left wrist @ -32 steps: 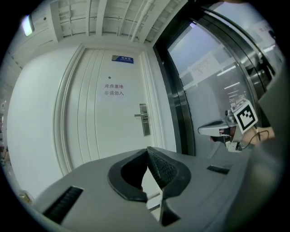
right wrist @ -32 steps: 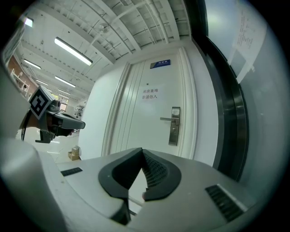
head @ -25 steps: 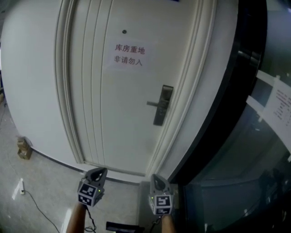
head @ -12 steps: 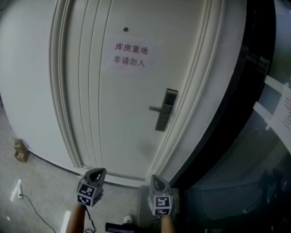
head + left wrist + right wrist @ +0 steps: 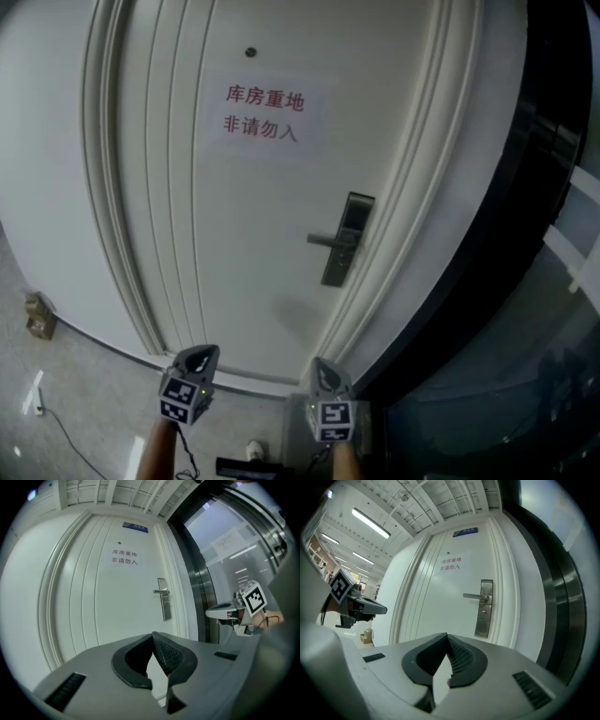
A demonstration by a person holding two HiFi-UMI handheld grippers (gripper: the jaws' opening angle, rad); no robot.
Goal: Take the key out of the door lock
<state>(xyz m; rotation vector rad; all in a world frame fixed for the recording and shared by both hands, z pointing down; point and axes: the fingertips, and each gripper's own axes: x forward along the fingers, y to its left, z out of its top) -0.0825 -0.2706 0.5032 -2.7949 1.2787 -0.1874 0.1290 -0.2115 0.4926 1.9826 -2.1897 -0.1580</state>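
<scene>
The door lock [image 5: 343, 234] well beyond left hand-held gripper [image 5: 201, 355] and right hand-held gripper [image 5: 323, 368]

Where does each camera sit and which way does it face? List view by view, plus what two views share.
Head view: on the person's head, looking down at the door and its lock plate; left gripper, right gripper and forearms show below.
Left gripper view: on the left gripper, facing the door along its closed jaws; the right gripper shows at right.
Right gripper view: on the right gripper, facing the door along closed jaws; the left gripper shows at left.
Shared: all show the lock plate and red-lettered notice.
</scene>
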